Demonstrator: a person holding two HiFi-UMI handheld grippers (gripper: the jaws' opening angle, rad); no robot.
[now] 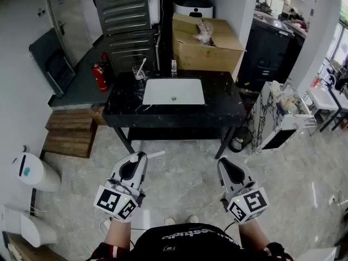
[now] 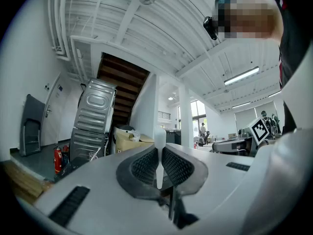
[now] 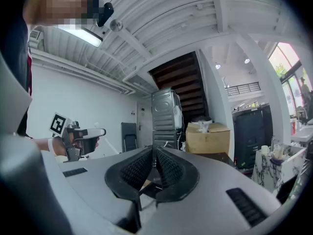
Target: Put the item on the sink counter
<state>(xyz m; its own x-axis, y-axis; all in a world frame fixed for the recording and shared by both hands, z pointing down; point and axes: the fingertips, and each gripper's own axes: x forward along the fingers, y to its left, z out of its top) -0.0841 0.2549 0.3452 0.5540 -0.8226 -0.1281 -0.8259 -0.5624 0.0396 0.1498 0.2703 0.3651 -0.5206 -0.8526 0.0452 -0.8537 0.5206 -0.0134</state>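
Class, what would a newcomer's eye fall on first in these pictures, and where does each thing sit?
The black sink counter with its white basin stands in the middle of the head view, a cardboard box behind it. Nearer, the left gripper clamps a slim white item; the right gripper is shut, empty.

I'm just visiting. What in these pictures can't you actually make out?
- White stick in the left tool: kind unclear; pads hide its lower end in the left gripper view.
- Glass on the sink counter: contents too small, head view.
- Small bottle: label too small, head view.
- Cardboard box: contents blurred, head view.
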